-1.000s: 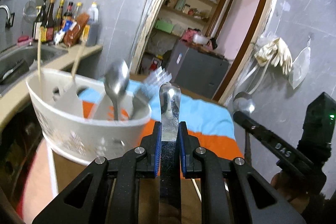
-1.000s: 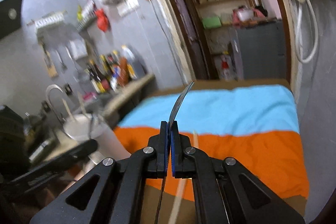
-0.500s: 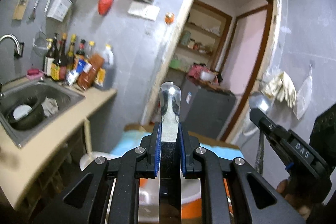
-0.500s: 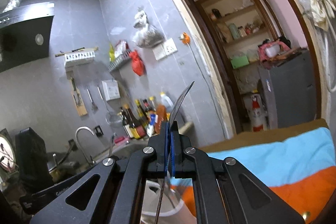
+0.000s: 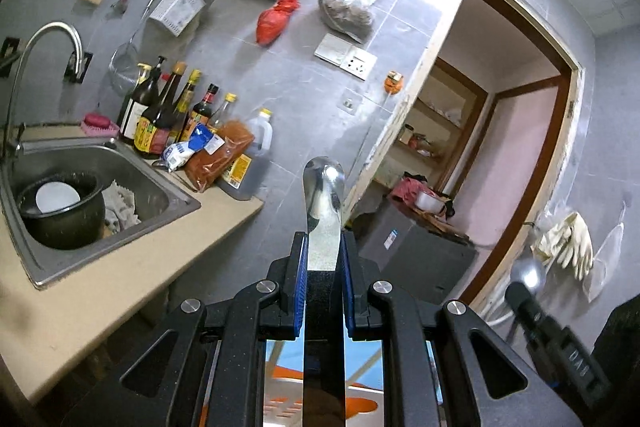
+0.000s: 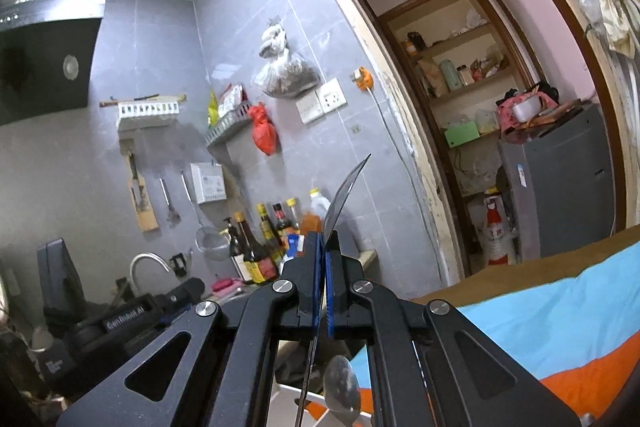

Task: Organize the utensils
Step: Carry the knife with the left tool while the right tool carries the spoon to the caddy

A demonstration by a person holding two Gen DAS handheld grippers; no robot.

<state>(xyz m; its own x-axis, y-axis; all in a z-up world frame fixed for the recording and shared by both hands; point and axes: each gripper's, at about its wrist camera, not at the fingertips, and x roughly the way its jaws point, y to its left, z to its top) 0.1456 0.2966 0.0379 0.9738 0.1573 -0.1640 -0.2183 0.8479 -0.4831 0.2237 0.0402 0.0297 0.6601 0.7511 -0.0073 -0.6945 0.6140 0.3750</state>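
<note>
My left gripper (image 5: 324, 259) is shut on the flat steel handle of a utensil (image 5: 323, 195), whose rounded end points up and away; its working end is hidden below. My right gripper (image 6: 323, 251) is shut on a thin steel utensil handle (image 6: 344, 191), seen edge on and curving up to the right. Below the right gripper, a spoon bowl (image 6: 340, 385) stands over the white rim of the utensil holder (image 6: 294, 393). The right gripper's body shows at the lower right of the left wrist view (image 5: 560, 339).
A steel sink (image 5: 132, 183) with a black pot (image 5: 60, 207) sits in the beige counter (image 5: 100, 287) at left, with sauce bottles (image 5: 168, 119) behind. A blue and orange cloth (image 6: 560, 331) covers the table. A doorway (image 5: 500, 167) opens at right.
Both grippers have tilted and risen, still holding their utensils. The white holder and cloth have dropped almost out of the left view; sink, wall and ceiling now fill the views.
</note>
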